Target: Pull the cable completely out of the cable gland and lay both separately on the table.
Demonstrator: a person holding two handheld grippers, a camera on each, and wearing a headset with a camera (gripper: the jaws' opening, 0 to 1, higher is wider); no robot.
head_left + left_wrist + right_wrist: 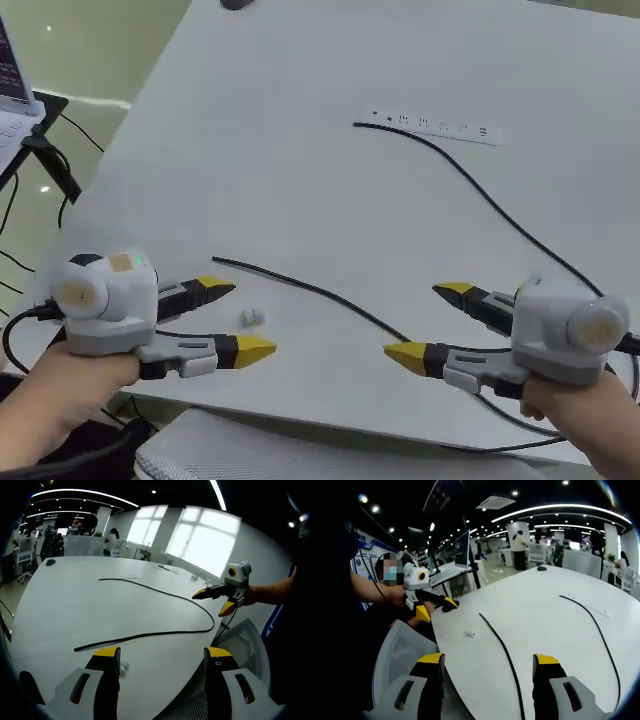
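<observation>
Head view: left tool [235,318] and right tool [428,321] both gape, empty. The small white plastic cable gland [252,317] lies at the left tool's tips. The right gripper view shows it apart from the thin black cable [505,650] on the white desk [545,610].

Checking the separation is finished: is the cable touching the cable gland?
Apart. The head view shows bare table between the cable gland and the cable; the right gripper view shows the same gap.

Open-plan ofc: big windows [200,540], ceiling light strips [560,514], white table [300,180].
</observation>
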